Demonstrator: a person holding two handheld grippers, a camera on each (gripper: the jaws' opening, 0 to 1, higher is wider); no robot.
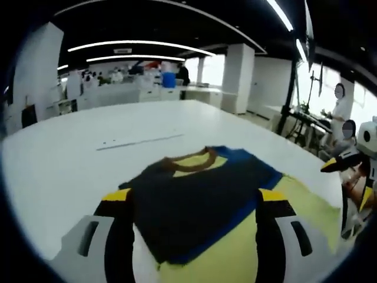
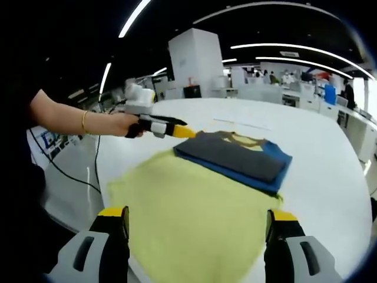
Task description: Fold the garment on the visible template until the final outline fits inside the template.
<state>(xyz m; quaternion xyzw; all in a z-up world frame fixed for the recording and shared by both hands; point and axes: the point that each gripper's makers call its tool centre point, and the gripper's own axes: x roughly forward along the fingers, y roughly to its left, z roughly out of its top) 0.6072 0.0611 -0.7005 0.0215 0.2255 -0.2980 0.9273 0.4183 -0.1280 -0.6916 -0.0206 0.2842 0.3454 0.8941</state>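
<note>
A folded dark grey garment (image 1: 194, 203) with blue trim and a brown collar lies on the yellow template (image 1: 300, 203). In the left gripper view, my left gripper (image 1: 197, 203) hovers low over the garment's near part, jaws wide apart and holding nothing. In the right gripper view the garment (image 2: 235, 156) rests on the far right part of the template (image 2: 188, 212). My right gripper (image 2: 197, 217) stands open above the template's near edge, empty. A hand holds the left gripper (image 2: 168, 128) at the garment's far left corner.
Everything rests on a large white table (image 1: 70, 159). A thin pale strip (image 1: 138, 141) lies on it beyond the garment. The table's edge runs close on the right (image 1: 330, 177). People stand past that edge, and cables (image 2: 65, 171) trail on the floor.
</note>
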